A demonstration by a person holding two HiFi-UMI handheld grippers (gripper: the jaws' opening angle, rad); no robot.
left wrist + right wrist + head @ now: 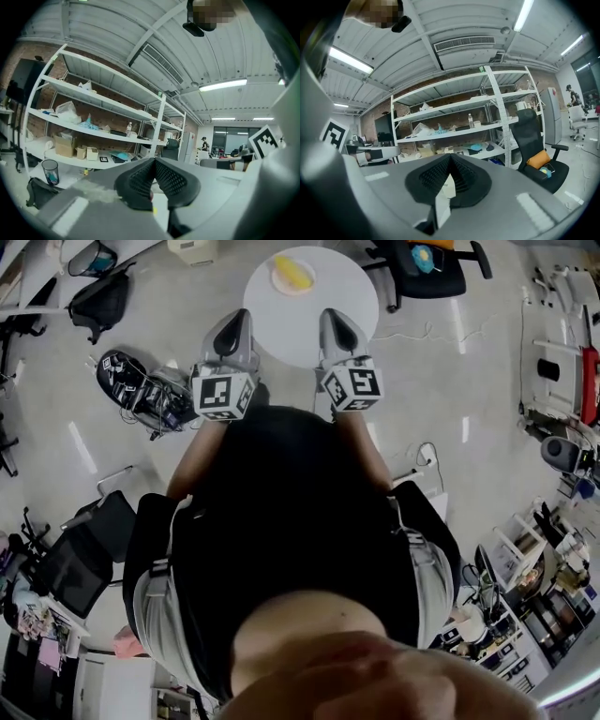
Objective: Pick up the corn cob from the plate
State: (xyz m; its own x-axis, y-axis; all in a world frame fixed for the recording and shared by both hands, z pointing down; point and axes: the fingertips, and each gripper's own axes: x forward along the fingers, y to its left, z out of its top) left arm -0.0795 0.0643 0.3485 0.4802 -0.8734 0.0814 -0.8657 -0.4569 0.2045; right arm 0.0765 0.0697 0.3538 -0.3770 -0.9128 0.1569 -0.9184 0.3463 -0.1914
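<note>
Both pairs of jaws are closed and hold nothing. The left gripper [154, 161] shows its dark ribbed pads meeting at the tips, and the right gripper [450, 158] shows the same, with only a pale sliver visible through the slit beneath.

From the head view, the person holds the two side by side at the near edge of the round white table [314, 338], pointing roughly level across it. The corn cob [293, 274] lies on its plate [277, 285] at the far side of the table, a little left of centre and well apart from both sets of tips.

That carriage looks like an approach posture: arms forward and tools level, so either one could reach across the bare tabletop. The pick itself appears not to have begun. The cob lies closer to the left gripper's line, though I cannot tell which hand is meant to take it. Whichever does would first need to spread its jaws wider than the cob and come in low, so the pads close on the cob and not the plate rim.
</note>
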